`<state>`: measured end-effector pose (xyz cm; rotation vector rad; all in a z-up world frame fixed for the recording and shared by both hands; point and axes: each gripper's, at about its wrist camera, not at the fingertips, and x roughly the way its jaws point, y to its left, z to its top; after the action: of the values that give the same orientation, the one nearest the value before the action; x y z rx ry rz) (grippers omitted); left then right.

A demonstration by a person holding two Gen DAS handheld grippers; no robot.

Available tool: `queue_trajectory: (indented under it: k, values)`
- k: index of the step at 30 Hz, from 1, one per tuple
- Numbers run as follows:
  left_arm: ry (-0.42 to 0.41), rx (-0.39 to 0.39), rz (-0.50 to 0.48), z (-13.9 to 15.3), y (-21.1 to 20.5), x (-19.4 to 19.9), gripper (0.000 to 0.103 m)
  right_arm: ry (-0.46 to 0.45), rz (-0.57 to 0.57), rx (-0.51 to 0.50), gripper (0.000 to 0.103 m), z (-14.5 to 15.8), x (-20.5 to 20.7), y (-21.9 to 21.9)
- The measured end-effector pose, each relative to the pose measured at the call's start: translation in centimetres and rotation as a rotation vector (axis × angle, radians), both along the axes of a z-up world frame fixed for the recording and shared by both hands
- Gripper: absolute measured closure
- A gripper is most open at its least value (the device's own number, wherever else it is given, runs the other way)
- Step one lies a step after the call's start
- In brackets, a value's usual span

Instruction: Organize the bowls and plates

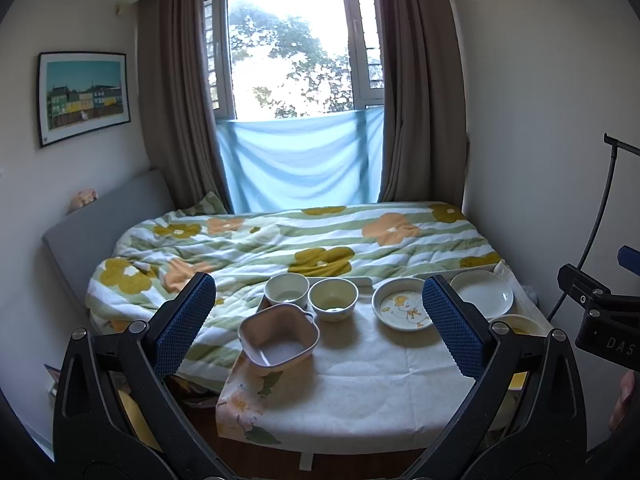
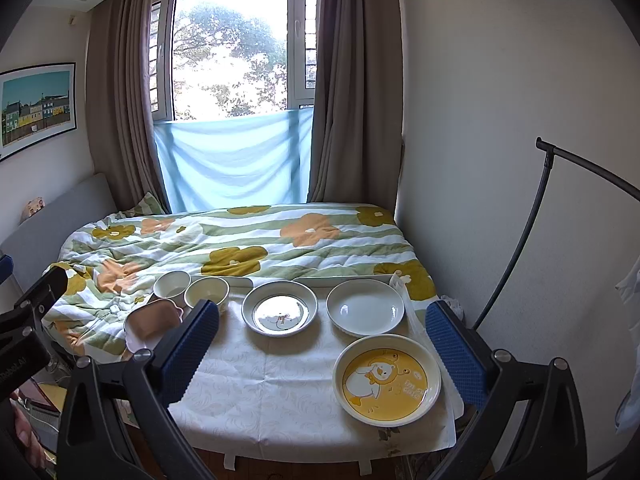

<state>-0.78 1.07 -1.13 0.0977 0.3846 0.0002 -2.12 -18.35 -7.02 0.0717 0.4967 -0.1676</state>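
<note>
Only right wrist view shows whole yellow plate.

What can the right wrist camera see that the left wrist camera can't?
Only the right wrist view shows the whole yellow cartoon-bear plate; in the left view a jaw covers most of it.

Only the left wrist view shows the inside of the pink square bowl and the duck drawing on the grey-rimmed plate.

Both show two cream round bowls, the plain white plate and the white tablecloth.
</note>
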Motion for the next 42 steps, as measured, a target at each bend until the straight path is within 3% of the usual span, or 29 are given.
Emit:
queue_trajectory:
  k: [42]
  values:
    - [0.028,-0.001,-0.018,0.8,1.7,1.7,0.0,0.008,-0.001,0.013,0.0,0.3,0.1,0.8]
